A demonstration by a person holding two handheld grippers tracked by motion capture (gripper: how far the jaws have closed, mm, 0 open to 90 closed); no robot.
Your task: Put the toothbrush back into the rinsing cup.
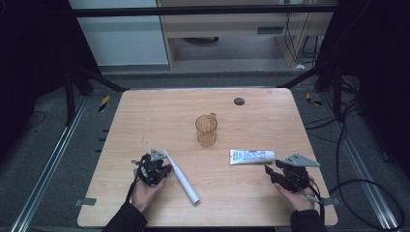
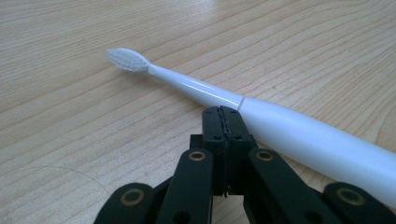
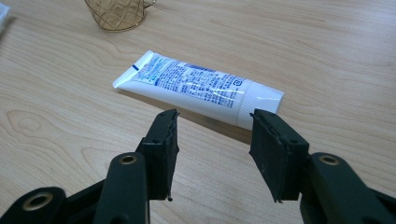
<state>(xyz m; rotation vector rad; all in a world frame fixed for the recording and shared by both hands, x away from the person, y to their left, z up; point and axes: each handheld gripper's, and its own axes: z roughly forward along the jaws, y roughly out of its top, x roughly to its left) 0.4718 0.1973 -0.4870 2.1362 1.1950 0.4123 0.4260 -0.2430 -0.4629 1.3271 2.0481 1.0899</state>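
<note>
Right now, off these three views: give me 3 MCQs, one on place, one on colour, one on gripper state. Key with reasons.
1. Where does the toothpaste tube lie?
A. left of the toothbrush
B. in front of the right gripper, right of the cup
C. inside the cup

2. What colour is the toothbrush?
A. white
B. blue
C. black

3. How do the fingers stand?
A. both shut
B. both open
C. left gripper shut beside the toothbrush, right open

Key: 1 B, the high view shows the tube ahead of that gripper. 2 A, handle and bristles are white. 3 C, left fingers meet on nothing; right fingers are apart, short of the tube.
</note>
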